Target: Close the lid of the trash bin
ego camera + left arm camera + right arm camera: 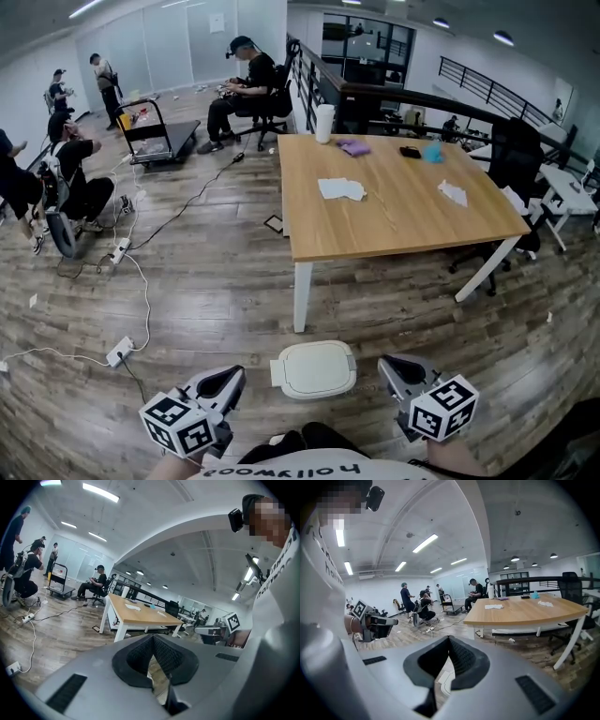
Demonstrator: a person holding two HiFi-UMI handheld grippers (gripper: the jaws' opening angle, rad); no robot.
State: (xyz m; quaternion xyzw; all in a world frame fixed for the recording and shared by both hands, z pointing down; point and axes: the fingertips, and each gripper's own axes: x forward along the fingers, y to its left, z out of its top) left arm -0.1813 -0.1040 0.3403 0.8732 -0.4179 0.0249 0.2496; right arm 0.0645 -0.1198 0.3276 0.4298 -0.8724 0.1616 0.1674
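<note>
Head view
Trash bin (317, 368): white, on the wooden floor (216, 272) at 6 o'clock in the frame, its lid lying flat down on it.
Left gripper (233, 375): at 9 o'clock from the bin, just beside it and not touching. Its jaws are brought together with nothing in them.
Right gripper (387, 365): at 3 o'clock from the bin, also clear of it. Its jaws are drawn together and empty.
Table (403, 234): wooden top on white legs, at 12 to 1 o'clock beyond the bin, with papers (340, 189) on it.
Power strip (120, 352): on the floor at 9 o'clock, well apart from the bin.
Seated person (246, 84): far off at 11 o'clock.

Left gripper view
Left gripper (153, 637): the ribbed pads meet at the tips and hold nothing.
Right gripper (213, 631): at 3 o'clock, with its marker cube (233, 620) above it.
Table (140, 613): at 12 o'clock beyond the tips.

Right gripper view
Right gripper (449, 638): pads pressed tip to tip, with nothing between them.
Left gripper (377, 620): at 9 o'clock.
Table (520, 611): at 2 o'clock.
Trash bin: a pale rounded edge shows through the slit under the tips, but I cannot tell whether it is the bin.
</note>
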